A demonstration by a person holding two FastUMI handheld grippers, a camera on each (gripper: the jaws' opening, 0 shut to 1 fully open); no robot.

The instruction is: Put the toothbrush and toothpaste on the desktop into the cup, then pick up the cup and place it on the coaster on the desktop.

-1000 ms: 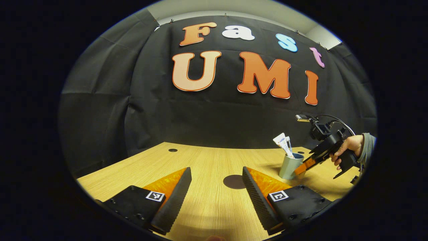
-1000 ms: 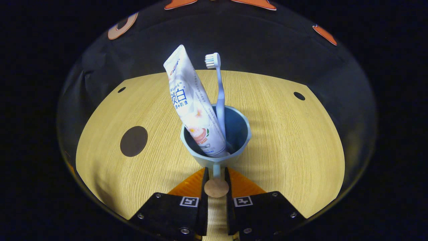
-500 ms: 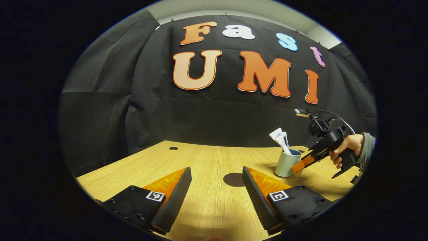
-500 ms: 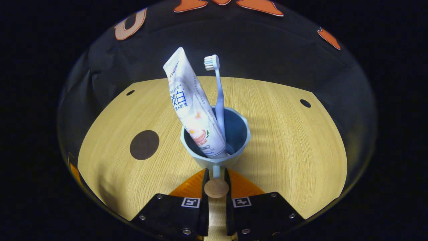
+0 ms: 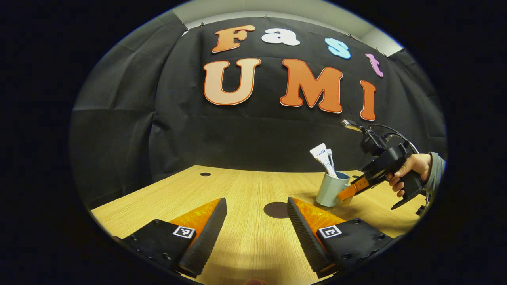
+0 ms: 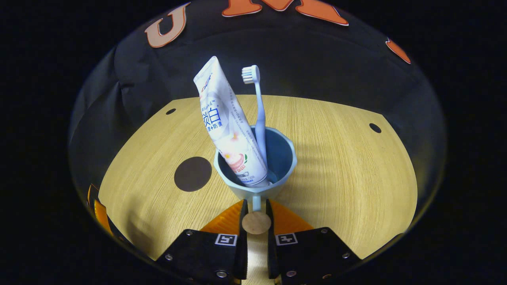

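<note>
A light blue cup (image 6: 283, 158) holds a white toothpaste tube (image 6: 225, 122) and a pale blue toothbrush (image 6: 259, 114), both standing upright. My right gripper (image 6: 256, 215) is shut on the cup's handle (image 6: 256, 202) and carries the cup above the wooden desktop (image 6: 348, 174). The dark round coaster (image 6: 193, 174) lies on the desk to the cup's left. In the left gripper view the cup (image 5: 328, 189) hangs just right of the coaster (image 5: 276, 209), with the right gripper (image 5: 344, 194) and a hand (image 5: 408, 168) behind it. My left gripper (image 5: 257, 215) stands open over the desk, nothing between its fingers.
The black cloth wall closes off the back of the desk. Small round cable holes (image 6: 375, 128) (image 6: 171, 111) sit near the desk's far corners. A grey sleeve (image 5: 435, 174) shows at the right edge of the left gripper view.
The right gripper has carried the cup leftwards, closer to the coaster, and a little higher. The left gripper has stayed put and open.
</note>
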